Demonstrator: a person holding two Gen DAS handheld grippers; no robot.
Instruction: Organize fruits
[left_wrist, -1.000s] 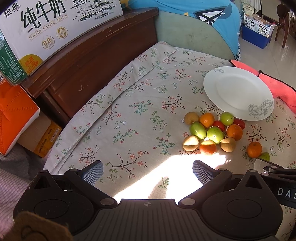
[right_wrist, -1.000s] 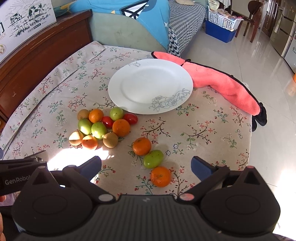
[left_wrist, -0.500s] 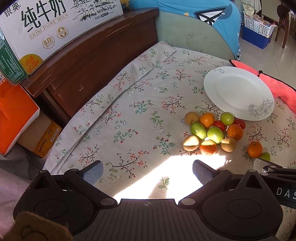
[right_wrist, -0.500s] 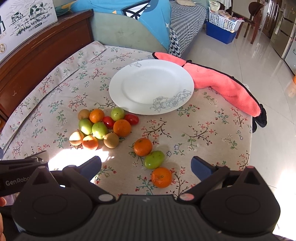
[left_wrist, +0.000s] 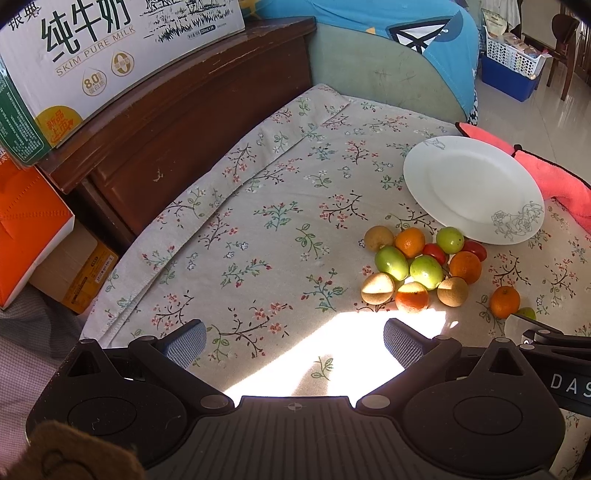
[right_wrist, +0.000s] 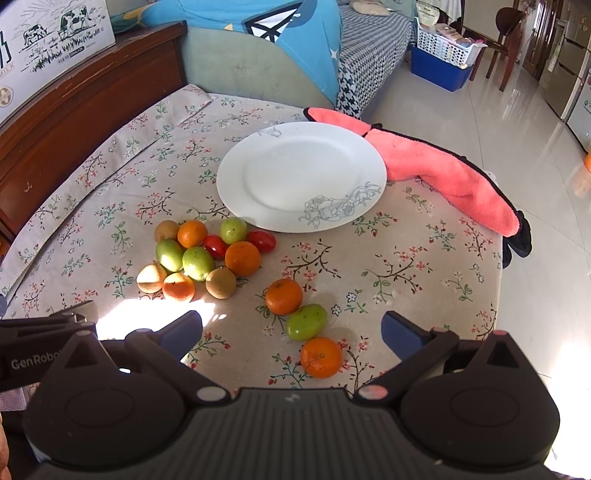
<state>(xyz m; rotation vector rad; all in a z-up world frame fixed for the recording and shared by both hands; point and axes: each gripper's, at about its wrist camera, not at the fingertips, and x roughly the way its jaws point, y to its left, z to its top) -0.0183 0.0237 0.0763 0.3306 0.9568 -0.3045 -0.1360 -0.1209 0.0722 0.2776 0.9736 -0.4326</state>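
1. Left tool (left_wrist: 293, 341): fingers spread wide, holding nothing, hovering over the near part of the counter above a bright sun patch.
2. Right tool (right_wrist: 291, 328): fingers spread wide, holding nothing, hovering over the near edge of the counter; the left tool's side shows at its left.
3. Counter (right_wrist: 406, 280): round, covered with a floral cloth.
4. Plate (right_wrist: 301, 181): white, with a grey flower drawing on its rim; bare; well ahead of the right tool, ahead and to the right of the left tool.
5. Fruit cluster (right_wrist: 201, 254): oranges, green fruits, brown fruits and two small red fruits, packed close together; ahead and left of the right tool, just before the plate's near rim. In the left wrist view it lies ahead and right of the left tool (left_wrist: 424, 264).
6. Lone orange (right_wrist: 283, 296): ahead of the right tool, between its fingers' lines, apart from the cluster.
7. Green fruit (right_wrist: 306, 322): just beside the lone orange, nearer the tool.
8. Nearest orange (right_wrist: 320, 357): just beside the green fruit, closest to the right tool, between its fingers.
9. Pink cloth (right_wrist: 443, 173): lies beyond the plate's right rim, running to the counter's right edge.
10. Milk carton box (left_wrist: 110, 55): on a wooden cabinet (left_wrist: 184, 122), far left of the left tool.
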